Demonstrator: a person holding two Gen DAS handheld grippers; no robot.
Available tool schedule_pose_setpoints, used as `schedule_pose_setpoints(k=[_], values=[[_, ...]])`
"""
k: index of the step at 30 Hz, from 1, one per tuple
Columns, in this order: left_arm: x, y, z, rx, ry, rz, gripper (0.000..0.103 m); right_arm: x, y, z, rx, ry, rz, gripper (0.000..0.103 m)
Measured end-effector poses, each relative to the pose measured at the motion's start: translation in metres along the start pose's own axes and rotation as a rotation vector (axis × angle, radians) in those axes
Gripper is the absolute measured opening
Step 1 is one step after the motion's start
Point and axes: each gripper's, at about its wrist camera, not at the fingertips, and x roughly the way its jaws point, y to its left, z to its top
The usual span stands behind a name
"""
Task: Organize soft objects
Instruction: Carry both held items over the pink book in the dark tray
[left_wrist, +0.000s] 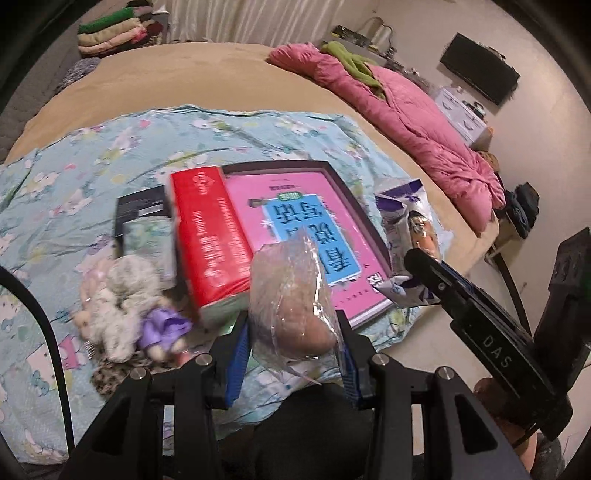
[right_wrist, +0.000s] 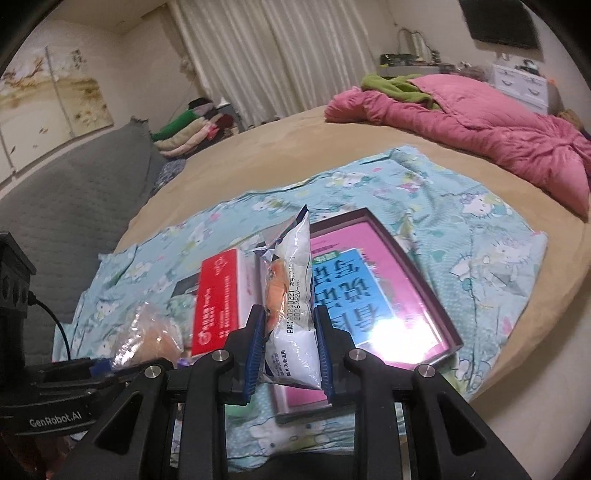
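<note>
The left gripper (left_wrist: 293, 325) is squeezing a clear plastic bag (left_wrist: 291, 295) with something brown and round inside. It holds the bag up in the air over the blue flowery blanket (left_wrist: 74, 177). The right gripper (right_wrist: 290, 350) is squeezing a white snack packet (right_wrist: 290, 291) with something orange inside, and it holds that up too.

So two soft things are picked up, one in each gripper, but they are not put away yet. I cannot see a place where they should go. More soft things wait on the blanket: a small pile of plush toys (left_wrist: 122, 302) with a little purple doll (left_wrist: 164, 328) beside it, right next to the red box (left_wrist: 210, 240). I think most of the job is still to do.

A pink book (left_wrist: 295, 236) lies in a dark tray (left_wrist: 369, 229) next to the red box. Big Chinese letters are on its blue label, upside down from here, and I cannot read them well.

The white packet has dates printed on it, and one looks like 20240221. The red box has white writing, too blurry to read. One gripper body says "DAS" and the other says "GenRobot.AI"
</note>
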Motion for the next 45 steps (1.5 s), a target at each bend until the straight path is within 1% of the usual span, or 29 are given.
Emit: schedule_pose_setpoints(k=[4,10,13,17,19,26,29,39,42,45], values=[[0.016,-0.023,0.007,0.051,0.024,0.008,0.043,0.001,-0.019,0.003,0.033,-0.012,-0.017,0.027],[0.043,-0.044,0.013,0.098,0.069,0.009,0.043,0.005,-0.043,0.005,0.056,-0.014,-0.04,0.027],[0.058,-0.05,0.017,0.113,0.091,0.017,0.043,0.012,-0.053,0.005,0.065,0.002,-0.043,0.027],[0.077,-0.053,0.022,0.111,0.126,0.009,0.043,0.026,-0.063,0.004,0.07,0.038,-0.049,0.027],[0.089,-0.056,0.024,0.123,0.149,0.005,0.043,0.034,-0.069,0.004,0.078,0.063,-0.043,0.027],[0.124,-0.061,0.025,0.169,0.213,0.014,0.043,0.061,-0.085,-0.001,0.099,0.131,-0.072,0.027],[0.138,-0.06,0.026,0.17,0.25,0.007,0.043,0.069,-0.091,-0.001,0.115,0.145,-0.077,0.027],[0.164,-0.064,0.026,0.205,0.296,0.013,0.043,0.096,-0.103,-0.008,0.125,0.209,-0.102,0.027],[0.168,-0.065,0.026,0.219,0.297,0.032,0.043,0.103,-0.105,-0.01,0.124,0.226,-0.107,0.028],[0.173,-0.063,0.027,0.207,0.311,0.033,0.043,0.109,-0.105,-0.011,0.111,0.244,-0.11,0.028]])
